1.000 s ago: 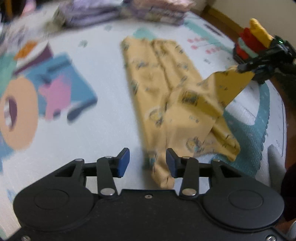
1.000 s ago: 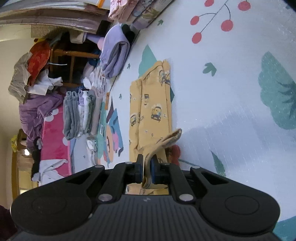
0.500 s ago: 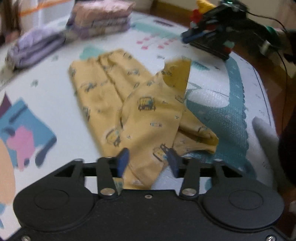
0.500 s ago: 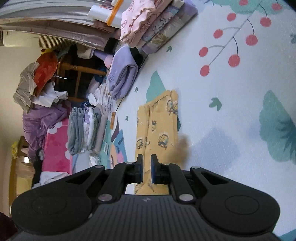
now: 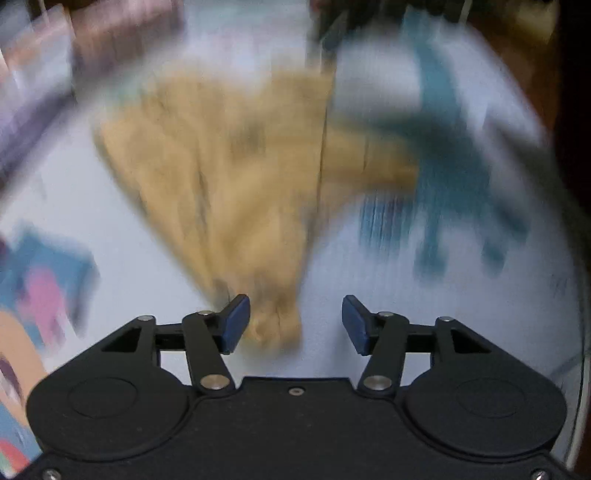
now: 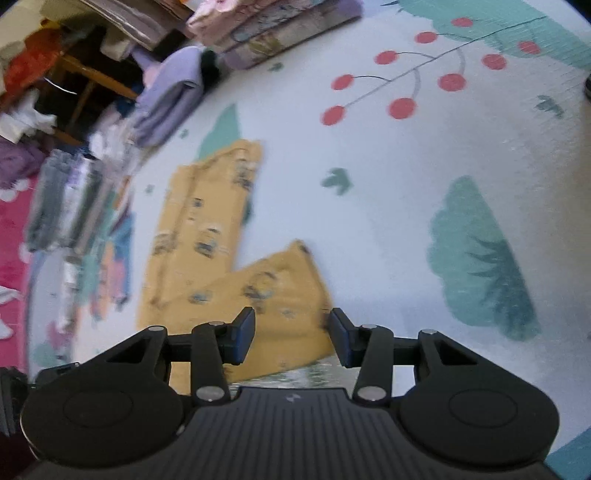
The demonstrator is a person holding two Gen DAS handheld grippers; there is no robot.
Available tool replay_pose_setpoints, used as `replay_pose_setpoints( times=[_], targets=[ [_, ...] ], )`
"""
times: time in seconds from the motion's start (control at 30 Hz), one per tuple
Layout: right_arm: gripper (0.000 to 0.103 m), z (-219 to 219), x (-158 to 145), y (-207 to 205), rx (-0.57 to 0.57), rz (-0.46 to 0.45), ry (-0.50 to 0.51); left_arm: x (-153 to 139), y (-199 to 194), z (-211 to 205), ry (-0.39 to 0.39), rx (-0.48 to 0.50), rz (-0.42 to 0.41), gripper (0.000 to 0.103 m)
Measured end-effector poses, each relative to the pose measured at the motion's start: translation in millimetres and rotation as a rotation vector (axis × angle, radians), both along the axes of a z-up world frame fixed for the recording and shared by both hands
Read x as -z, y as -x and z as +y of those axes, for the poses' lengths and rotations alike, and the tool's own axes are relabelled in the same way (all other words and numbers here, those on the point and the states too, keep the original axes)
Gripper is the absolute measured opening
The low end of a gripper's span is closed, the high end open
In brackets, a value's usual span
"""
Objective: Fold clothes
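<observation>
Garment print (lettering unreadable)

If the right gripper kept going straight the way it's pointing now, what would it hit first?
Most likely the yellow garment. The right gripper is open, its jaws having just been opening, and the folded-over flap lies on the play mat directly ahead between the fingertips. How far off is unclear.

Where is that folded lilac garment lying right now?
In the right wrist view, the folded lilac garment lies at the upper left on the play mat, just left of the stack of folded clothes and beyond the yellow pyjama trousers.
</observation>
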State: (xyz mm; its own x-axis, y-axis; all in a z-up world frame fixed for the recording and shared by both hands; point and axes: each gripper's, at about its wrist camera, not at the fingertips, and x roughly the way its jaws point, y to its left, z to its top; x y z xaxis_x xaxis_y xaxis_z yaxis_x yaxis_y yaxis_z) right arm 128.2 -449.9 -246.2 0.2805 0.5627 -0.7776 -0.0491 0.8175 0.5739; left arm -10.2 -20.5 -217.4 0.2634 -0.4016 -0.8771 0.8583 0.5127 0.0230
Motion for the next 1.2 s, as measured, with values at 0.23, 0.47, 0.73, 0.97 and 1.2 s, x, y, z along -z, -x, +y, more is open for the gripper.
replay_pose_setpoints(
  times=[0.23, 0.47, 0.73, 0.97, 1.2],
  targets=[
    [0.046, -12.0, 5.8, 4.1, 0.044, -0.029, 0.019, -20.3, -12.7, -8.7, 0.086, -0.007, -0.052, 0.057],
    [0.047, -12.3, 4.6, 1.8, 0.030, -0.097, -0.002, 4.2, -19.0, -11.6, 0.019, 0.012, 0.002, 0.066],
    [0.040, 14.5, -10.5, 19.1, -0.188, -0.265, 0.174, -13.0, -26.4, -10.0, 0.069, -0.026, -0.008, 0.068],
    [0.034, 60.5, -12.6, 71.6, -0.722, -0.564, 0.569, -13.0, -31.1, -14.2, 0.074, -0.019, -0.017, 0.068],
    [0.033, 85.4, -3.2, 89.7, -1.069, -0.777, 0.768, -5.0, -26.6, -12.9, 0.050, -0.035, 0.018, 0.068]
  ],
)
